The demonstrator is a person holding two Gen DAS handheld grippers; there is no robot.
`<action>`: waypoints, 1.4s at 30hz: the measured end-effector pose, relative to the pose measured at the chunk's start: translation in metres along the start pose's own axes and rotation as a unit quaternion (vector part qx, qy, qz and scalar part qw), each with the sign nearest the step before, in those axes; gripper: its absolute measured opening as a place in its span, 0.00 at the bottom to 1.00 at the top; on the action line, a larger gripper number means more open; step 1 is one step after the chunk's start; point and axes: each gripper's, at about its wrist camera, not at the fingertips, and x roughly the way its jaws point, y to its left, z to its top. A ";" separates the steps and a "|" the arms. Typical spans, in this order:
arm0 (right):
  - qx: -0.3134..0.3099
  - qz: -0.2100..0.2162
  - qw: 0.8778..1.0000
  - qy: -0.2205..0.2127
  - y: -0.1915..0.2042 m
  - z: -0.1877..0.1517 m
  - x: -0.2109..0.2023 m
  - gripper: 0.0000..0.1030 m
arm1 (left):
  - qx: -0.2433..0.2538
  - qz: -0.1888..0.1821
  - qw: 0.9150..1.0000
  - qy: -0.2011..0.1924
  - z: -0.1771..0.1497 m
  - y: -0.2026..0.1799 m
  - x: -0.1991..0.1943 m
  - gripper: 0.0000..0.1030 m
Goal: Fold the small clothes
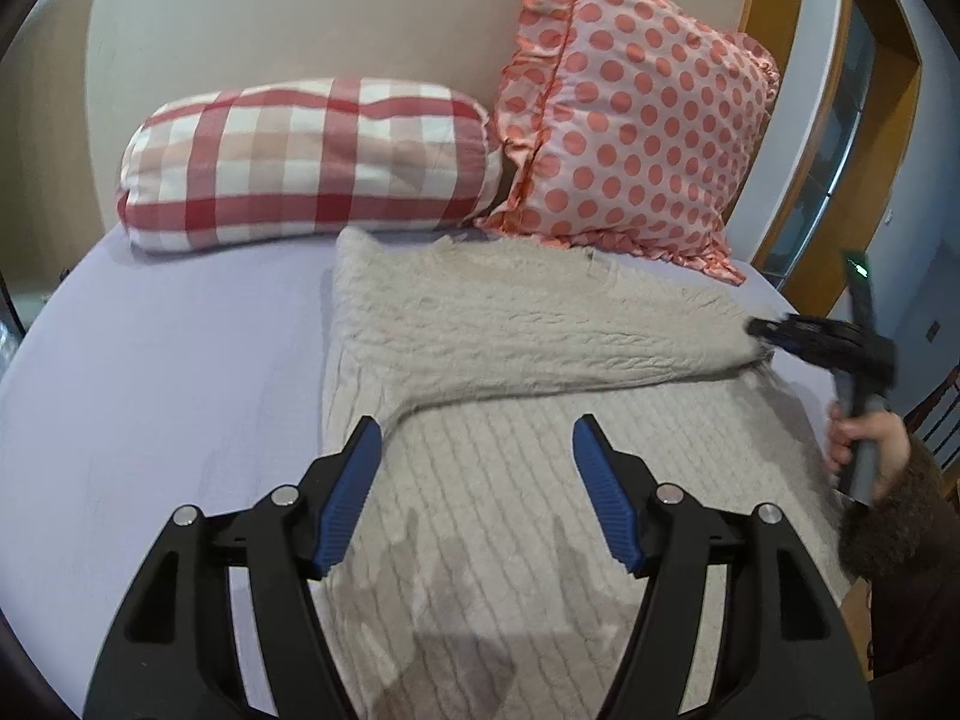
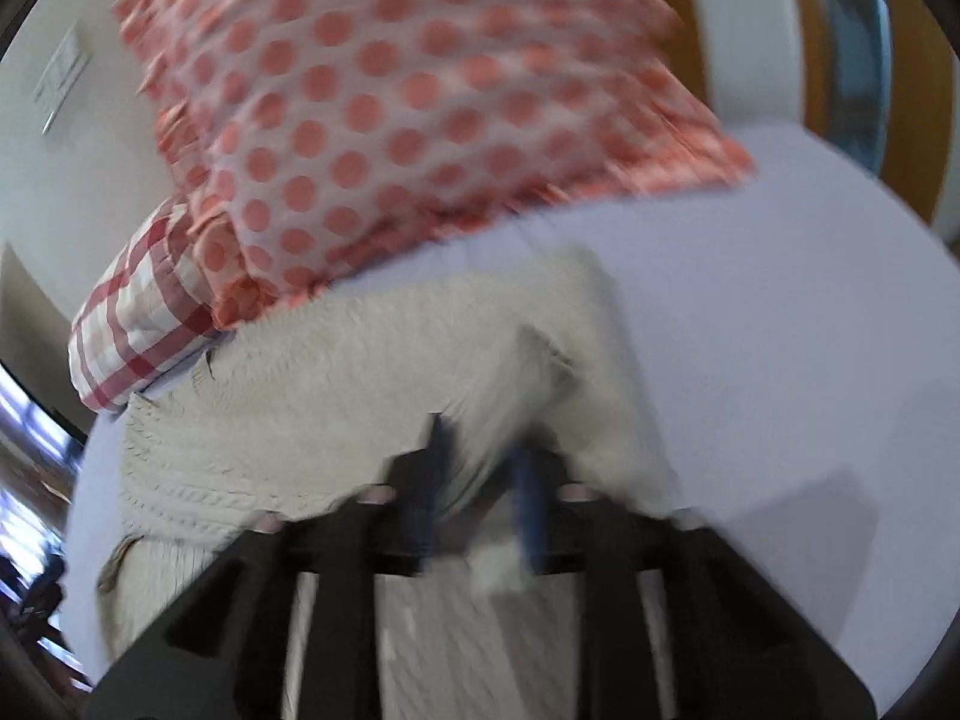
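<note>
Cream cable-knit sweater [image 1: 480, 480] lies flat on the lilac-sheeted bed [image 1: 150, 390], just in front of a checked pillow [image 1: 312, 162] and a polka-dot cushion [image 1: 636, 120]. One sleeve is drawn across the body. Right gripper [image 1: 762, 330] has its fingers clamped on the sleeve end; its own view is blurred. Left gripper [image 1: 477, 450] hovers over the hem area with its fingers wide apart, holding nothing. Assessment: soft, light, limp and stretchy, not fragile; the fuzzy knit should grip well. Best held at cuffs, hem corners or shoulders. No brand, label or legible writing visible.
</note>
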 end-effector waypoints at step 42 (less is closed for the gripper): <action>0.067 0.344 0.935 0.058 -0.070 -0.182 -0.119 0.08 | -0.114 -0.057 0.985 0.112 -0.144 0.012 -0.074 0.09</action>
